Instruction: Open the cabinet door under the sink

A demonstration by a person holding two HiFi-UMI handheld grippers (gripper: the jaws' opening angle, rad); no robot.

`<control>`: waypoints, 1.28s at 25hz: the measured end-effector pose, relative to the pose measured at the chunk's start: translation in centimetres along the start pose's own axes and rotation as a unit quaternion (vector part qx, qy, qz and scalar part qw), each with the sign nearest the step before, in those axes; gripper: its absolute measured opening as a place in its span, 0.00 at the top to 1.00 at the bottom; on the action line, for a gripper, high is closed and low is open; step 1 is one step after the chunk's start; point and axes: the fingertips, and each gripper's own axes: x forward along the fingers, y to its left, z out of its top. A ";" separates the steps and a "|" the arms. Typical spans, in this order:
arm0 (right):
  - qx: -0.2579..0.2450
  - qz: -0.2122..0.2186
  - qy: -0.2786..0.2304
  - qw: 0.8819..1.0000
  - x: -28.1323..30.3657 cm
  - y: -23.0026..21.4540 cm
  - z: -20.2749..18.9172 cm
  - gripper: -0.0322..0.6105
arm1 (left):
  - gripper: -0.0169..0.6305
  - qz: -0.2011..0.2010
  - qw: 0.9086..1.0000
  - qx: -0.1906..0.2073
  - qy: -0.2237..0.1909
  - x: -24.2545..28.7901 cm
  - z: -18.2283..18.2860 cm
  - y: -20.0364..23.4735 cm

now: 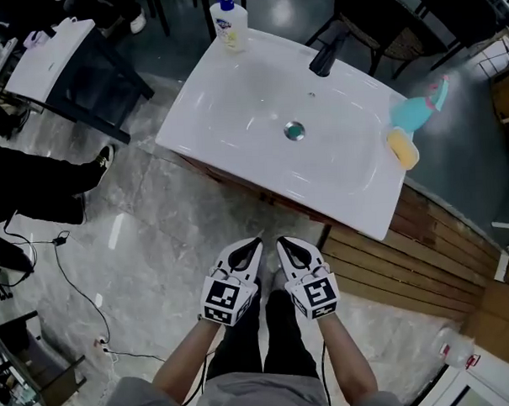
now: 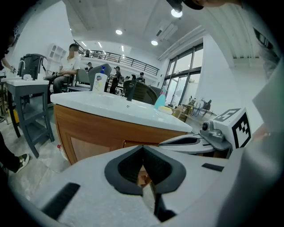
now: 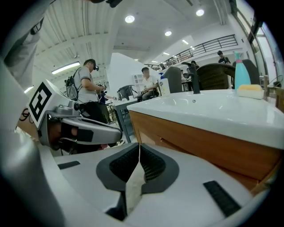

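Observation:
The white sink (image 1: 234, 115) sits on a wooden cabinet whose front (image 2: 95, 133) faces me. In the head view that front is mostly hidden under the basin's rim. A recessed door panel (image 2: 88, 148) shows low on the cabinet in the left gripper view. My left gripper (image 1: 248, 250) and right gripper (image 1: 290, 248) hang side by side a short way in front of the cabinet, touching nothing. The left gripper (image 2: 143, 150) is shut with nothing between its jaws. So is the right gripper (image 3: 139, 147), which looks along the cabinet front (image 3: 199, 142).
A soap bottle (image 1: 230, 22), a black faucet (image 1: 325, 56), a teal bottle (image 1: 419, 108) and a yellow sponge (image 1: 403, 148) stand on the sink. A grey table (image 1: 50, 55) and a person's leg (image 1: 43, 186) are at the left. Cables (image 1: 73, 282) lie on the floor, with wooden slats (image 1: 408, 258) at the right.

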 end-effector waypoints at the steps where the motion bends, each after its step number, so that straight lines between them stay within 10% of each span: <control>1: -0.004 0.002 0.001 1.000 0.4 -0.1 -0.3 0.93 | 0.96 0.001 1.000 0.002 0.000 0.3 -0.4 0.3; 32: -0.076 -0.025 0.049 0.996 12.5 -7.3 -12.2 0.87 | 0.96 0.023 0.999 -0.030 0.008 10.0 -11.2 7.5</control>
